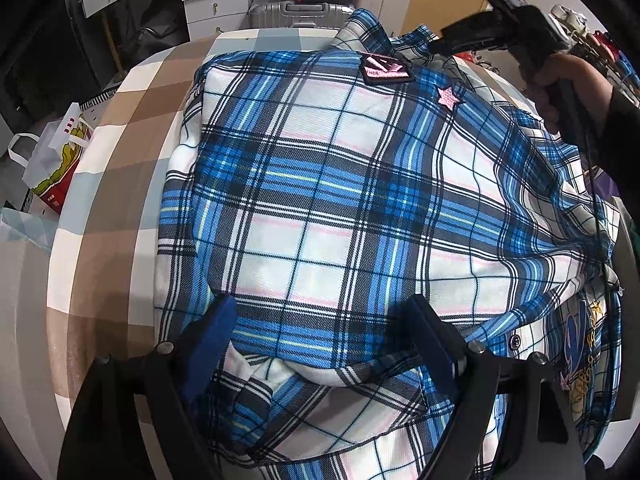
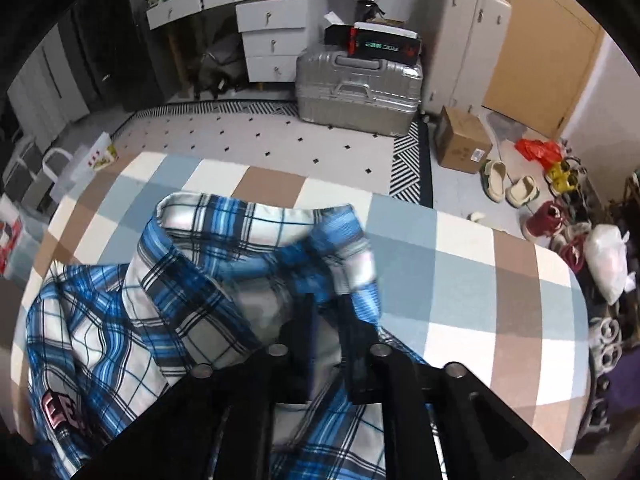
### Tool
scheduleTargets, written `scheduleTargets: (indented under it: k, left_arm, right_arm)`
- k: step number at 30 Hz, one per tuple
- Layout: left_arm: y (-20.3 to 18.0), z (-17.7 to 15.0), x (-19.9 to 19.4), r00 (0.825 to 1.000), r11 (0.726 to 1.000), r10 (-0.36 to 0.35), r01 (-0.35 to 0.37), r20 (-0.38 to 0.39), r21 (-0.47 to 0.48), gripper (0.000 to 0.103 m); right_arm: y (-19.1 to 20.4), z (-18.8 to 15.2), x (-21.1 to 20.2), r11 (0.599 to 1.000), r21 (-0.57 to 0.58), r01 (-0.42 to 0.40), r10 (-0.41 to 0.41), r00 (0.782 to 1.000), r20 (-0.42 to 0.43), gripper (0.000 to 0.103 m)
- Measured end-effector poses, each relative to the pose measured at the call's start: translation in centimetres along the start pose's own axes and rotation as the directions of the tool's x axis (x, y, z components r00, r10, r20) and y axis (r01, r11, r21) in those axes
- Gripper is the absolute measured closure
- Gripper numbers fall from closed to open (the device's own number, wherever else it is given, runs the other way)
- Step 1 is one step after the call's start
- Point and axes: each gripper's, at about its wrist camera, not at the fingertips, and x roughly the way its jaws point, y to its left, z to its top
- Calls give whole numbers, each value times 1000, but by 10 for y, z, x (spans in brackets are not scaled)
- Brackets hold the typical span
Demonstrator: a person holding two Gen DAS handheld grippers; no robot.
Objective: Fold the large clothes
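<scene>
Cluttered bedroom all round: drawers [image 2: 272, 36], a silver suitcase [image 2: 358, 88] and shoes [image 2: 508, 184] on the far floor. I work on a bed [image 2: 480, 280] with a checked cover in brown, blue and white.

My read is that the fold is partly done. The shirt [image 1: 340, 208] (blue, white and black plaid with thin pink lines) lies in the middle of the bed, gathered into a rough, puffy block. Its left edge looks tucked under and fairly straight. The right side is still loose and rumpled, and a printed panel with a button shows at the near right. The near edge has a lumpy flap spilling toward me. So I judge that the sides are in, while flattening, squaring up and a final fold remain.

A pink patch [image 1: 386, 68] and a pink star [image 1: 450, 97] sit at the far end. The collar [image 2: 256, 220] stands up, curled and unflattened.

My left gripper [image 1: 320, 320] hovers over the near edge, fingers spread wide with cloth below them, not pinched. My right gripper [image 2: 326, 320] is narrow, with collar cloth bunched between the fingers; the view is blurred and I cannot tell whether it grips.
</scene>
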Motion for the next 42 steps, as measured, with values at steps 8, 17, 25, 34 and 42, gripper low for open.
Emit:
scheduleTargets:
  k: [8, 17, 25, 34, 42]
  left_arm:
    - [4, -1, -1, 1000, 1000, -16, 16, -5, -1, 20]
    - [3, -1, -2, 1000, 1000, -15, 15, -7, 5, 20]
    - [6, -1, -1, 1000, 1000, -22, 22, -9, -3, 20]
    - [11, 1, -9, 996, 995, -88, 88, -1, -49, 20]
    - [21, 32, -90, 949, 956, -275, 287, 153, -60, 20]
  right_arm:
    - [42, -10, 34, 971, -232, 49, -70, 994, -82, 57]
    - [47, -5, 42, 969, -194, 151, -159, 987, -28, 98]
    - [8, 9, -10, 999, 53, 11, -18, 990, 142, 98]
    - [-29, 11, -31, 913, 302, -275, 204, 948, 245, 97]
    - [-50, -24, -55, 840, 381, -386, 273, 908, 318, 97]
